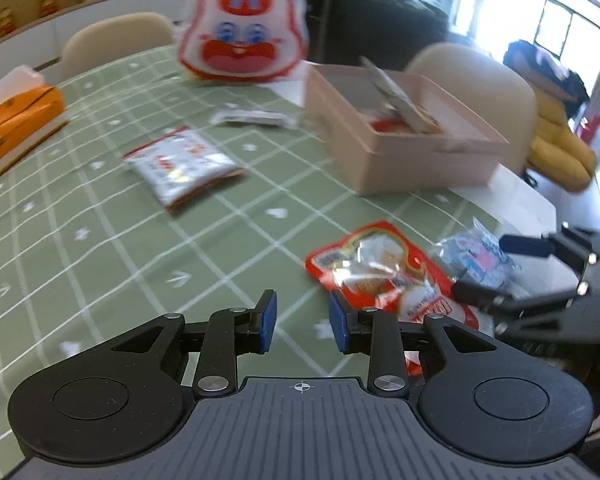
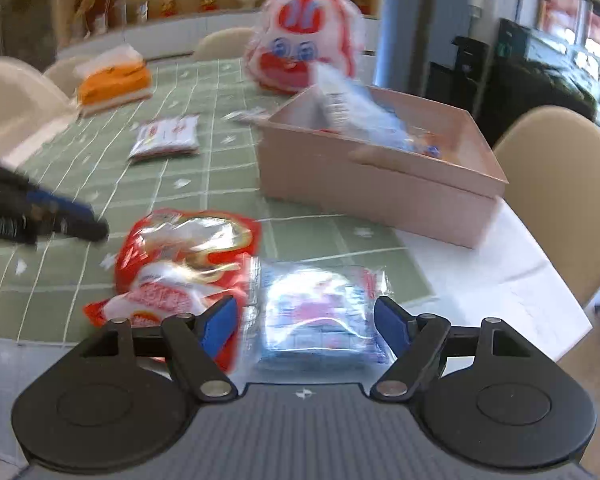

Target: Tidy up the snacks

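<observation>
- A dining table under a sage-green cloth with a white grid [image 2: 204,160] fills both views, with beige chairs around it and a shelf of small figurines on the far wall.
- The landmark is the open pale-pink rectangular box [image 2: 380,192], which already holds a few packets; a large red-and-white rabbit-face bag [image 2: 304,44] stands just behind it.
- The clear, blue-printed plastic snack packet [image 2: 320,320] lies on the near side of the box, at the cloth's edge, touching the shiny red foil snack bag [image 2: 188,264] on its left.
- The right gripper [image 2: 304,324] has its jaws spread wide to either side of the blue-printed packet; the pads appear not to press on it, so nothing seems held.
- The left gripper [image 1: 302,322] has its jaws narrowly parted over bare cloth, holding nothing, beside the red foil bag and further from the box than it.
- A white-and-red flat packet [image 2: 166,136] and an orange tissue pack [image 2: 112,80] lie well to the left of the box.
- The step in hand is probably gripping the blue-printed packet. To do it well, the right gripper should close on the packet's middle, keep its left pad clear of the red bag's edge, then lift it high enough to pass over the box's near wall.
</observation>
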A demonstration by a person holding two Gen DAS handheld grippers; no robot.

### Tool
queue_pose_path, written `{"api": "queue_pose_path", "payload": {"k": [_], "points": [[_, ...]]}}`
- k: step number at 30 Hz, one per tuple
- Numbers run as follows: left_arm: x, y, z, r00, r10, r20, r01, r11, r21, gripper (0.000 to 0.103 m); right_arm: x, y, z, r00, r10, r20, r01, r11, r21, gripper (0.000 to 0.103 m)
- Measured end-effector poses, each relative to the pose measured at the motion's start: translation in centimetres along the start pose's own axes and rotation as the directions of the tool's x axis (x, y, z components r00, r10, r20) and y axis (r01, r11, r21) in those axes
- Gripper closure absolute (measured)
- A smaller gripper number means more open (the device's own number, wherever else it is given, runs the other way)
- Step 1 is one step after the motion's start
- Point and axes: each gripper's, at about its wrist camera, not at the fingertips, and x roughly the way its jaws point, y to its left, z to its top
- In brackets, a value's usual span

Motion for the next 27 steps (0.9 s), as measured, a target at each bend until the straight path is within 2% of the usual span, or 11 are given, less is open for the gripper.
{"api": "queue_pose_path", "payload": {"k": [2, 5, 7, 9, 12, 14, 16, 18, 22, 25, 27], "points": [[-0.7, 0.5, 0.1, 1.000, 0.005, 0.012, -0.005, 1.000, -0.012, 0.070, 0.1, 1.7, -0.1, 1.000, -0.011, 0.020, 0.012, 0.999, -0.044, 0.026], [-1.5, -0.3, 0.3, 1.000, -0.017, 0.023, 0.017, 1.000, -0.002, 0.070, -0.3, 2.0, 0.3, 0.997, 0.072, 0.009, -0.071, 0.996, -0.053, 0.026], [-1.4, -1.7, 0.4, 0.999, -0.043, 0.020, 0.043, 0.999, 0.027, 0.070, -0.8, 0.6, 0.8, 0.995, 0.095, 0.003, -0.095, 0.995, 0.004, 0.026], [-0.7, -3.8, 0.4, 0.999, -0.054, 0.005, 0.053, 0.996, 0.073, 0.069, -1.3, -1.3, 1.0, 0.997, 0.070, 0.020, -0.071, 0.994, 0.082, 0.026], [1.2, -7.0, -0.1, 0.999, 0.016, -0.048, -0.008, 0.986, 0.168, 0.068, -1.9, -4.5, 1.0, 0.999, 0.010, 0.034, -0.016, 0.984, 0.176, 0.026], [2.0, -8.7, -0.5, 0.997, 0.053, -0.053, -0.040, 0.974, 0.224, 0.051, -2.3, -6.1, 0.7, 0.999, -0.031, 0.036, 0.023, 0.978, 0.210, 0.026], [2.6, -9.8, -0.6, 0.996, 0.053, -0.078, -0.032, 0.968, 0.249, 0.022, -2.5, -7.2, 0.1, 0.998, -0.058, 0.036, 0.048, 0.972, 0.229, 0.026], [3.2, -10.4, -0.8, 0.994, 0.038, -0.098, -0.011, 0.965, 0.263, 0.008, -2.7, -7.8, -0.6, 0.997, -0.069, 0.032, 0.058, 0.966, 0.250, 0.026], [3.1, -9.7, -0.9, 0.997, 0.022, -0.072, -0.006, 0.977, 0.215, 0.007, -2.6, -8.3, -1.8, 0.998, -0.053, 0.017, 0.046, 0.958, 0.282, 0.026], [3.4, -8.3, -0.9, 0.995, 0.074, -0.065, -0.062, 0.985, 0.164, 0.010, -2.6, -7.8, -2.2, 1.000, -0.029, 0.012, 0.025, 0.962, 0.271, 0.026], [4.0, -7.0, -0.5, 0.994, 0.072, -0.083, -0.063, 0.992, 0.111, 0.009, -2.4, -7.3, -2.3, 1.000, 0.001, 0.012, -0.004, 0.966, 0.257, 0.026]]}}
